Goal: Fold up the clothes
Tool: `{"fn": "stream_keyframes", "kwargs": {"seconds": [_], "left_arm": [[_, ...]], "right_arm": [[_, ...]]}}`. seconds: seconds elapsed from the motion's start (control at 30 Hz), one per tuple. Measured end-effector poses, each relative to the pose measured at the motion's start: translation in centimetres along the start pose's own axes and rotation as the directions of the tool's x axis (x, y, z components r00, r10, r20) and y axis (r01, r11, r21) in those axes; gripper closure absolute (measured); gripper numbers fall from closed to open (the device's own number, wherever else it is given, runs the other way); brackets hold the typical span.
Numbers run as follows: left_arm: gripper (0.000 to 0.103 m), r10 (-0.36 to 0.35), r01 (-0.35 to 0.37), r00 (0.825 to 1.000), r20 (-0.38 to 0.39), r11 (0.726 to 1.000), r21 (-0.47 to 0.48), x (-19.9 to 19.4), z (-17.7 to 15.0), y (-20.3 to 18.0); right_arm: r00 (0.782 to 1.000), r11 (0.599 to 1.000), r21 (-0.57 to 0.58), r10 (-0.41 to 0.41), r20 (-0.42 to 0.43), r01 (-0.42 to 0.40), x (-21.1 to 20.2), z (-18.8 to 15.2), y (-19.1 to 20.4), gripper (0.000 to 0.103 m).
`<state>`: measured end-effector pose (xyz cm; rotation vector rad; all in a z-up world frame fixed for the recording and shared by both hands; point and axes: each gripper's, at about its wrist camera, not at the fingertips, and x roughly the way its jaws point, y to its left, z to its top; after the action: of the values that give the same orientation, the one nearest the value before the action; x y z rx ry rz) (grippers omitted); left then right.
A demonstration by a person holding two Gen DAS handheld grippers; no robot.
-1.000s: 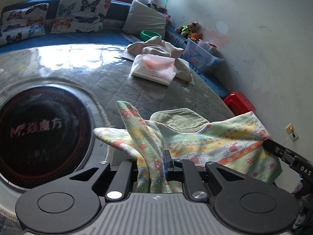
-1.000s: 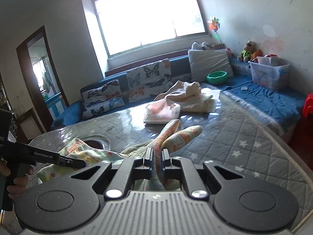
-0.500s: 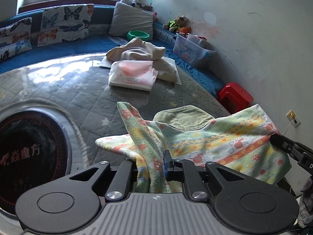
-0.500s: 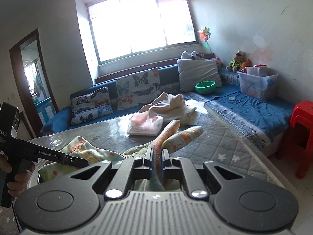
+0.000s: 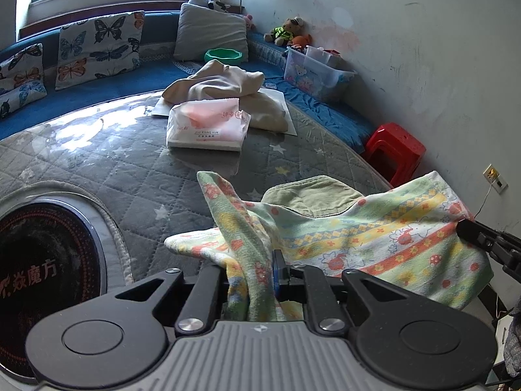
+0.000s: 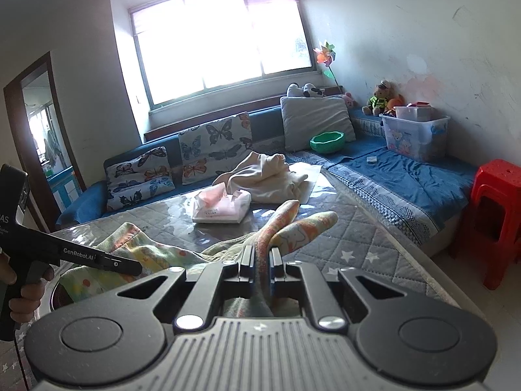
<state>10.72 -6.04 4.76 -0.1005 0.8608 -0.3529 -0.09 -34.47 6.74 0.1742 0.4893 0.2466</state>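
Both tongs are clenched on the same towel (image 5: 374, 238), one at each end. The left gripper (image 5: 260, 270) pinches a bunched corner of the patterned cloth, w/ a strip of it sticking up past the fingertips. The right gripper (image 6: 260, 260) grips another corner, two tongue-like folds poking out beyond its jaws toward the tissue pack (image 6: 221, 208). In the left wrist view the right gripper's tip shows at the far end of the cloth; in the right wrist view the left gripper and the hand (image 6: 22, 293) holding it show beside the other end.

The towel hangs stretched between the two grips, held above the near edge of the quilted table (image 5: 146, 176), on the near side of the tissue pack. A plain green underside or second layer (image 5: 309, 192) shows behind the printed face, so the cloth looks doubled or draped over itself; how many layers, can't tell.

Step in hand, as a judgement: towel lifted & spread between both grippers, mid-fold. This could be the spread before laying it flat, or a fold being carried over. Either way the next move calls for keeping both pinches tight, edges level & tension even, then bringing the cloth down onto bare quilt short of the tissue pack, w/o dragging it over the round black burner (image 5: 42, 260) left of the pack

Beige clothes (image 5: 221, 84) lie heaped just behind the tissue pack
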Motion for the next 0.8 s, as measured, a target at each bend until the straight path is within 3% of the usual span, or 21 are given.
{"fn": "stream_keyframes", "kwargs": {"seconds": [0.8], "left_arm": [[0.090, 0.025, -0.024, 0.999, -0.042, 0.999, 0.030, 1.8, -0.5, -0.1]], "right_arm": [[0.998, 0.999, 0.034, -0.017, -0.054, 0.018, 0.6, -2.0, -1.0, 0.096]]}}
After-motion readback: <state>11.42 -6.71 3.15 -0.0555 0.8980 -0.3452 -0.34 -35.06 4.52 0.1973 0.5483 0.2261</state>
